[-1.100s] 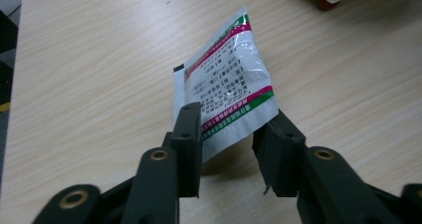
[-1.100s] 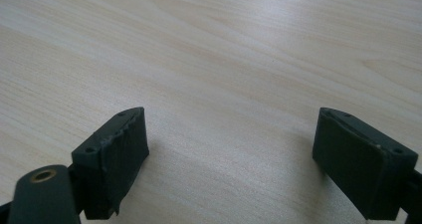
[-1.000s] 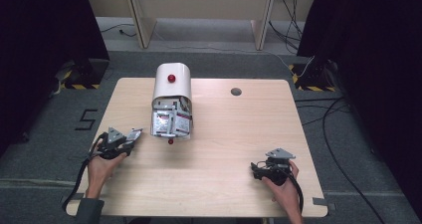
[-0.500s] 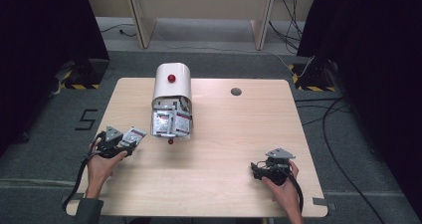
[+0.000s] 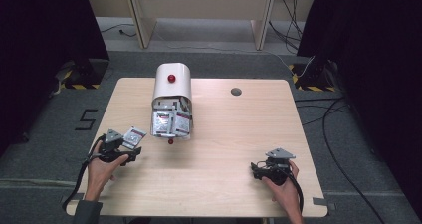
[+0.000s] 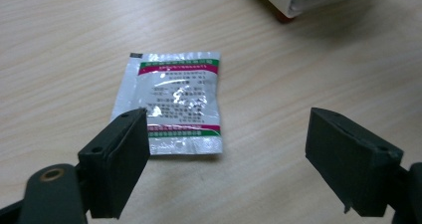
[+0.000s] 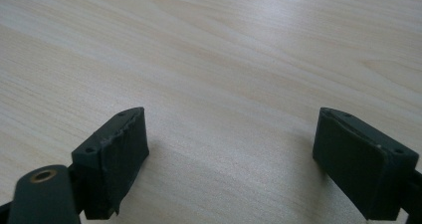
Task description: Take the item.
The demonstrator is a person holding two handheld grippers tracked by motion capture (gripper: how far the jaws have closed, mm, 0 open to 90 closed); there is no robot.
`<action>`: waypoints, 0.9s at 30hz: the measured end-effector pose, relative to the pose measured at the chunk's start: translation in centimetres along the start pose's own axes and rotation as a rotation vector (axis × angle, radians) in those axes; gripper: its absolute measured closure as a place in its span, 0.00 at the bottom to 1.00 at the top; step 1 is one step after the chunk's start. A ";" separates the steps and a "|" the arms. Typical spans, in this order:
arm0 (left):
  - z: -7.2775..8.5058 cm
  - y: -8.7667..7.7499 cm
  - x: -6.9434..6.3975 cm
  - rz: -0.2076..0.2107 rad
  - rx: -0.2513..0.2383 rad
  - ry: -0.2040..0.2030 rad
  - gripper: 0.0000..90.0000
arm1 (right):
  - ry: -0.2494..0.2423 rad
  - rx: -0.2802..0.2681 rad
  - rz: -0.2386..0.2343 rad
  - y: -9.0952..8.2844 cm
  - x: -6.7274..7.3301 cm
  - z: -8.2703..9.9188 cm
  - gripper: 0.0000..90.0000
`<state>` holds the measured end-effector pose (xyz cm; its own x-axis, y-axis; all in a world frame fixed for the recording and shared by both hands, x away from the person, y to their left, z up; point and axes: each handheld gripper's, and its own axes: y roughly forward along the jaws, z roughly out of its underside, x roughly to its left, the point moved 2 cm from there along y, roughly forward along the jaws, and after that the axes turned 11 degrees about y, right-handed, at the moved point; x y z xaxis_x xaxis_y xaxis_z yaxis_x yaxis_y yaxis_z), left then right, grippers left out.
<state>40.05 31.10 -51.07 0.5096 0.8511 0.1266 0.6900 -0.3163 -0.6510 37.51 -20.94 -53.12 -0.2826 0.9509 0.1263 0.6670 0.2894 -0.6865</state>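
A light wooden table (image 5: 224,149) is seen from above, with a white round-topped box (image 5: 171,82) lying at the upper middle of the high view. Its open end faces the lower edge of the frame, and a heap of small packets (image 5: 171,120) is spilled out of that mouth, so that single packets can be reached from the person's side.

One packet (image 6: 171,100) is lying flat on the table apart from the heap, at the left of the high view; in the left gripper view it is found at the centre left of the frame, silver with green and pink bands, its lower left corner hidden behind the left jaw. The left gripper (image 6: 226,167) is held just short of it with its jaws spread wide and nothing between them. It is judged that the packet has either been set down alone or is about to be picked up; which of the two cannot be told. A flat foil packet of this kind would probably have to be taken by an edge.

The right gripper (image 7: 229,162) is kept low at the lower right of the high view, well apart from the box and the packets. Its jaws are likewise released, and bare wood is seen between them. It appears to be parked out of the way so that the left side is left free.
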 end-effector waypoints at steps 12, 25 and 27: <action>1.0 -1.7 -1.2 0.001 -0.039 0.012 0.19 | 0.000 0.000 0.000 0.0 0.0 0.0 0.17; 3.9 -4.0 -1.6 -0.011 -0.071 -0.031 0.19 | 0.000 0.000 0.000 0.0 0.0 0.0 0.17; 4.2 -4.1 -1.7 -0.010 -0.068 -0.030 0.19 | 0.000 0.000 0.001 0.0 0.0 0.0 0.17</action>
<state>34.16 32.69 -51.76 0.4871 0.8664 0.1096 0.7290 -0.3343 -0.5974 37.51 -20.93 -53.12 -0.2823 0.9510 0.1258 0.6673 0.2889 -0.6865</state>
